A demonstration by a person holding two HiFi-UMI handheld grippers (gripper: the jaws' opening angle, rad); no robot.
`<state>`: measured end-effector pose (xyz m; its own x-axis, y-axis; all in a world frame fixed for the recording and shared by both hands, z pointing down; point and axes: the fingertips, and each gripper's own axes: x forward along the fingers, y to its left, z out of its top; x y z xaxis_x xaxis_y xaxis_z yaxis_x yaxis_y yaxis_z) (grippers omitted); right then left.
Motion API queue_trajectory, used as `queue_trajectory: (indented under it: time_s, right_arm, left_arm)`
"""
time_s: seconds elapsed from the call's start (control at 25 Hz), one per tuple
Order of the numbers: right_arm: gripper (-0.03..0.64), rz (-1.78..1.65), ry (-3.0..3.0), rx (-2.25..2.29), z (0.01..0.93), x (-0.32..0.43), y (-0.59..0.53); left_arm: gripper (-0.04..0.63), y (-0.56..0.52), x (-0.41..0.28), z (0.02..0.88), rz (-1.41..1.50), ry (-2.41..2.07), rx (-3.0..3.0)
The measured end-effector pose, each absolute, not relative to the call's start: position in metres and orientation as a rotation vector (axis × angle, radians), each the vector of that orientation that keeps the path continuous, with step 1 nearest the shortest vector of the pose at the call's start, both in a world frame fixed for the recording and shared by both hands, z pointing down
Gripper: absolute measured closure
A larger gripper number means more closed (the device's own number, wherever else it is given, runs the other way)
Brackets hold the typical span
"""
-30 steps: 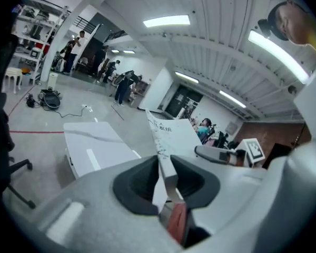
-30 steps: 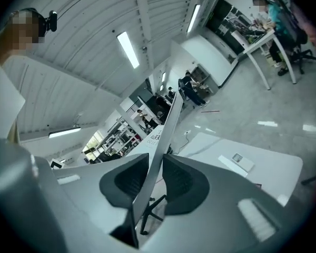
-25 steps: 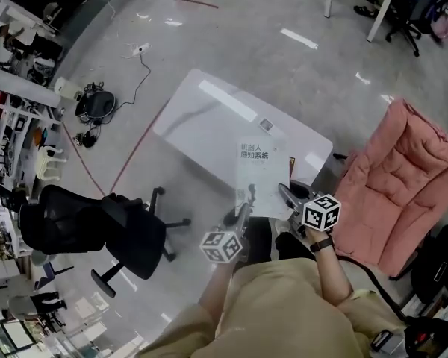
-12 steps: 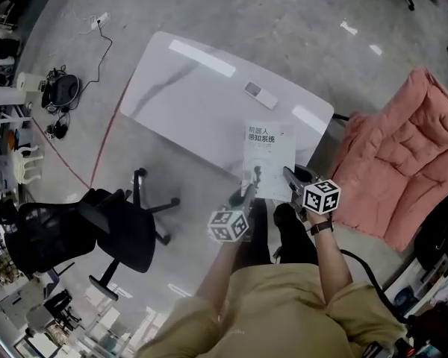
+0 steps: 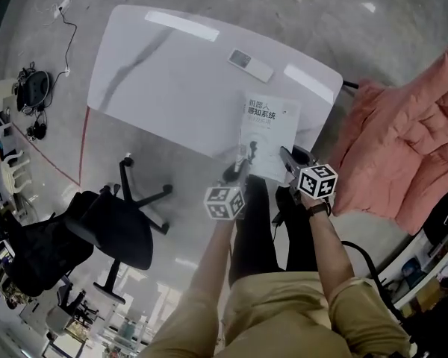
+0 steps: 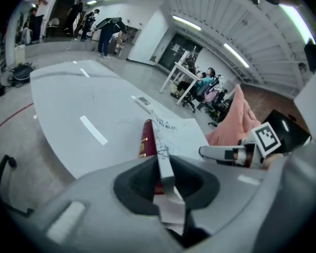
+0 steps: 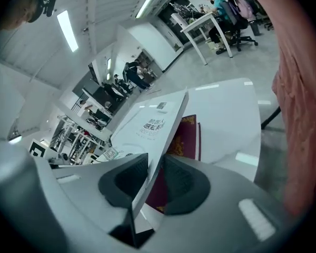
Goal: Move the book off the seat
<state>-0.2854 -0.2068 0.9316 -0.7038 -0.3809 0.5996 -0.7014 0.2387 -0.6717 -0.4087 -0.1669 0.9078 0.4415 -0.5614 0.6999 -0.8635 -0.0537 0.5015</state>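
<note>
The book (image 5: 269, 136) has a white cover with dark print and a dark red underside (image 7: 183, 137). It hangs over the near right part of the white table (image 5: 172, 80), held from both near corners. My left gripper (image 5: 240, 162) is shut on its near left edge; in the left gripper view the book's edge (image 6: 163, 157) runs between the jaws. My right gripper (image 5: 287, 159) grips the near right edge, the white cover (image 7: 158, 123) between its pads, and its jaws are opening slightly. The seat, a pink padded chair (image 5: 411, 148), stands to the right.
A small flat white device (image 5: 251, 65) lies on the table beyond the book. A black office chair (image 5: 112, 233) stands at the left near the table's edge. Cables and gear (image 5: 31, 88) lie on the floor far left. Several people stand in the far background.
Both grippers have carried the book forward, from beside the pink chair to over the table's near right part. The table now fills more of the head view.
</note>
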Motion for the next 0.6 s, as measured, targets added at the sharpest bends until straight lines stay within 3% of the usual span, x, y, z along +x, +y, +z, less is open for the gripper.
queue_trajectory:
  time_s: [0.36,0.44,0.48,0.52,0.6]
  right_arm:
    - [0.511,1.387,-2.094,1.008,0.982,-0.278,-0.205]
    - [0.466,1.394,-2.096,0.989,0.987,-0.280,-0.203]
    - [0.402,1.407,-2.107,0.981,0.987,-0.282,-0.202]
    - [0.380,1.412,-2.115,0.970,0.987,-0.285,-0.200]
    - [0.288,1.383,-2.116,0.943,0.984,-0.288,-0.196]
  left_arm:
    - [0.515,-0.153,-0.410,0.962,0.503,-1.268,1.668]
    - [0.492,-0.152,-0.410,0.970,0.501,-1.273,1.641]
    - [0.441,-0.151,-0.407,0.973,0.495,-1.257,1.633]
    - [0.348,-0.149,-0.405,0.976,0.496,-1.236,1.629]
    - [0.274,-0.146,-0.404,0.978,0.524,-1.214,1.623]
